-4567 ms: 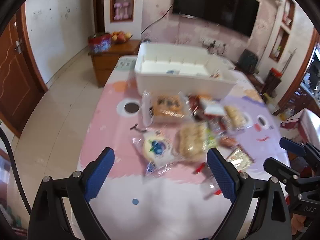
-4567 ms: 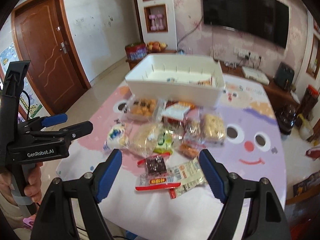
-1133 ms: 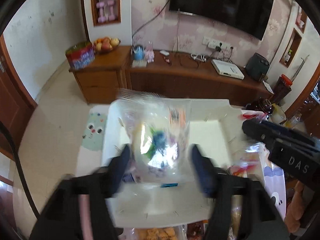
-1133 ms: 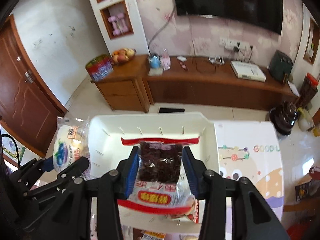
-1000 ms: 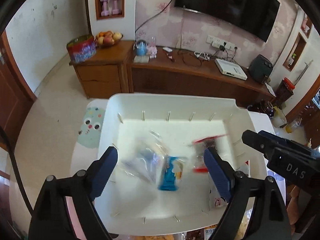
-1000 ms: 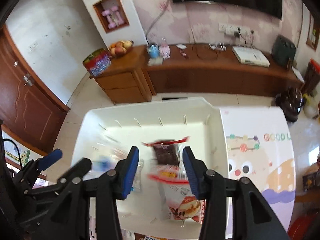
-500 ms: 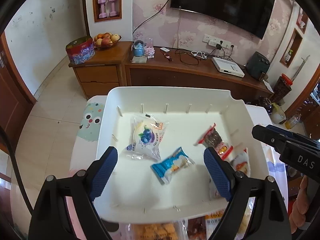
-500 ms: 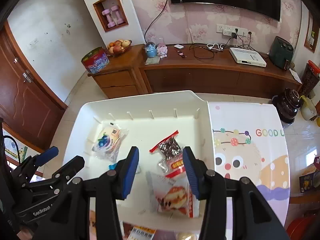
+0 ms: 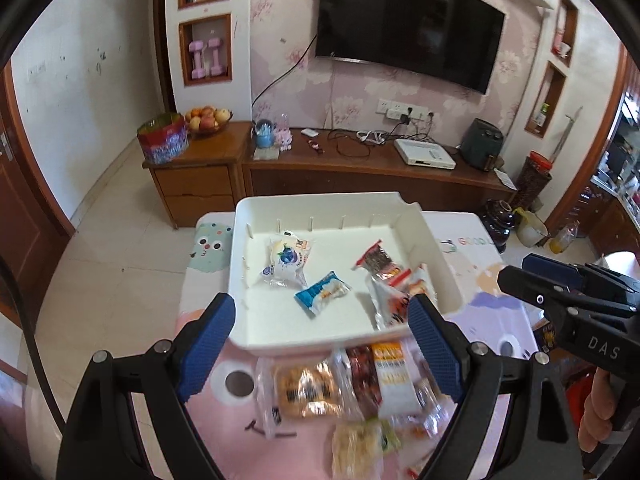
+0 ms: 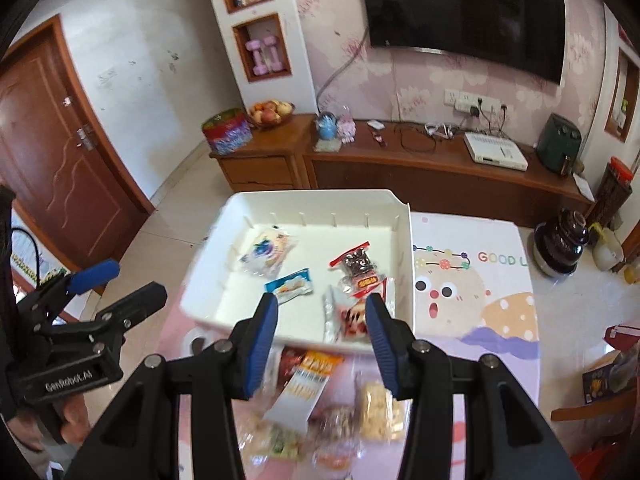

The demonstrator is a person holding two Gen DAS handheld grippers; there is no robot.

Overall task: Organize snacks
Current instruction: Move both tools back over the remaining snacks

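Both grippers have pulled back and up from the white bin [image 9: 344, 342] since half a second ago; the near rim now sits between their fingers and the snack pile in front has come into view. Left gripper [image 9: 318, 346] jaws wide apart, nothing between the pads. Right gripper [image 10: 322, 340] jaws part-way open, also holding nothing.

Inside the bin: blueberry bun packet [image 9: 286, 260] near the far left corner, blue wrapper [image 9: 322, 292] lying mid-floor, dark jerky pack with red ends [image 9: 380, 260] toward the right wall, and a clear packet with red print [image 9: 390, 304] at the near right corner, overlapping the jerky pack's near end.

Bin stands at the far end of the tabletop [image 10: 472, 320], which has a pink and purple cartoon cover. Loose snack pile [image 9: 360, 392] lies just outside the bin's near wall, blurred; an orange-and-white packet [image 10: 306, 384] and pale biscuit packs [image 10: 378, 412] can be made out. A hand [image 9: 600, 408] grips the right gripper's handle at the right edge of the left view.
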